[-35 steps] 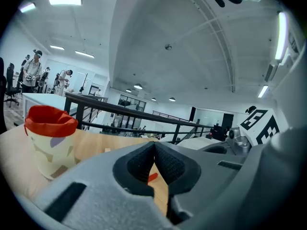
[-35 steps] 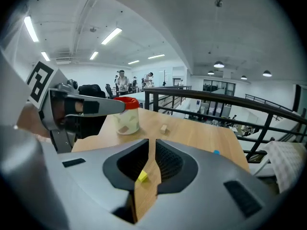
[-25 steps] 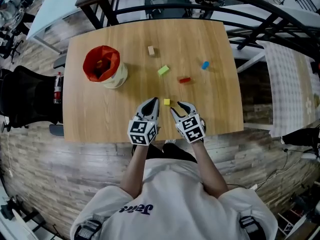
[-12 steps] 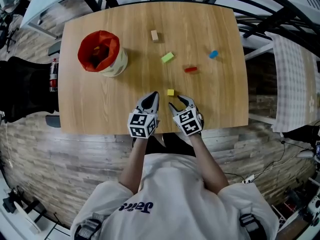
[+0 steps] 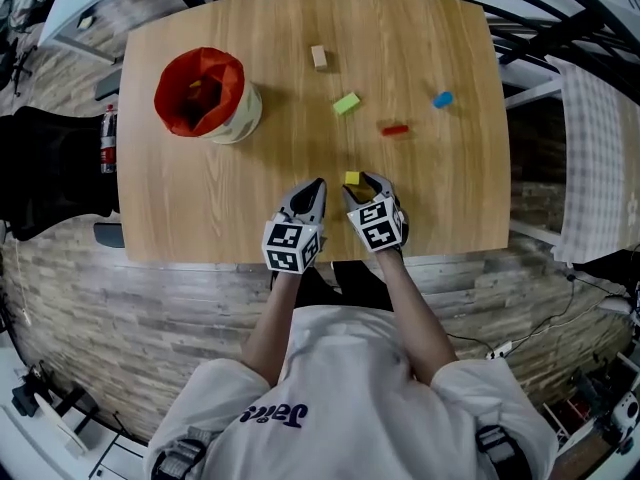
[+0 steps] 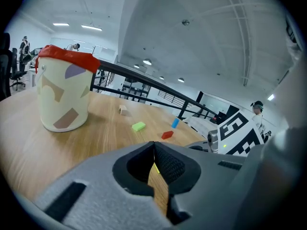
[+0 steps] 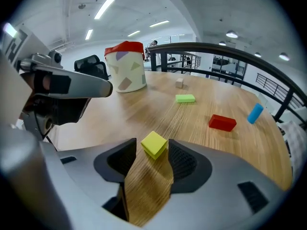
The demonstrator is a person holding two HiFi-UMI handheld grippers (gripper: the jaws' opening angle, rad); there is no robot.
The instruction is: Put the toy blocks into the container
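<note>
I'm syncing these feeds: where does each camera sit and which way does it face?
Head view: on the person's head, facing steeply down at the table; shows arms, left tool, right tool.
Left gripper view: on the left tool, facing along its shut jaws across the table.
Right gripper view: on the right tool, facing the yellow block between its just-opened jaws; left tool at left.
All three share the container.

On the table (image 5: 200, 218) the container (image 5: 200, 93) stands left, four blocks (image 5: 346, 103) right, a cube (image 7: 154, 144) between the right gripper's (image 7: 151, 163) fingers (image 7: 186, 163).
</note>
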